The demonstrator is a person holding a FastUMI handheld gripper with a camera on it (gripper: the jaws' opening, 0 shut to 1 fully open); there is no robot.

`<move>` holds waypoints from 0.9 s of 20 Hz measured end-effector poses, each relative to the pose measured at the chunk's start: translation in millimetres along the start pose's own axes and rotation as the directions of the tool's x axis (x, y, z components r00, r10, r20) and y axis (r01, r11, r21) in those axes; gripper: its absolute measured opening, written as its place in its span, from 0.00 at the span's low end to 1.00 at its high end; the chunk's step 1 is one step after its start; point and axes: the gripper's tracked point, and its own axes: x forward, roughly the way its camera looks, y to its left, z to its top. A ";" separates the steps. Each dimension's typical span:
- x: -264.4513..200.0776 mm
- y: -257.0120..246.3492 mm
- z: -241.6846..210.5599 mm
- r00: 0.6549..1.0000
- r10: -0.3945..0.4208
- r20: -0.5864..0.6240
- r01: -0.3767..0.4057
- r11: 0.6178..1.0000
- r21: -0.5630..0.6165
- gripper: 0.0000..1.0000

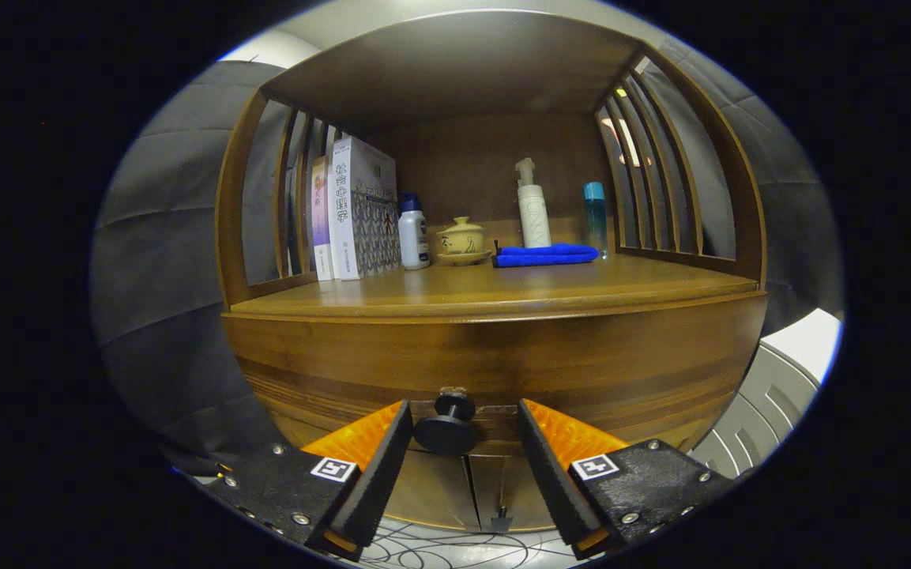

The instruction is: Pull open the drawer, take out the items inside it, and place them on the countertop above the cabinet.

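Two fingers of our claw (pixel 463 431) stand apart, flanking the round knob (pixel 447 427) of the closed wooden drawer (pixel 495 363), gripping nothing.

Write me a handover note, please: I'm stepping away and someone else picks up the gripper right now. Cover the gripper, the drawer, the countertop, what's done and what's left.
Gripper: open, fingers on either side of the drawer knob, not pressing on it.
Drawer: closed, front flush with the cabinet; its contents can't be seen.
Countertop: the front is bare; at the back stand books, a small white bottle, a lidded cup on a saucer, a folded blue cloth, a pump bottle and a teal bottle.
Done: gripper lined up on the knob.
Left: close on the knob, pull the drawer open, lift the items out, set them on the countertop.
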 end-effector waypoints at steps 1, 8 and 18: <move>2.1 2.4 -1.5 1.000 0.002 -0.005 -0.002 1.000 0.003 0.78; 4.3 10.0 -4.5 1.000 -0.015 -0.026 0.014 1.000 -0.010 0.42; -38.8 15.5 -14.7 0.999 -0.034 -0.015 0.034 0.999 -0.016 0.35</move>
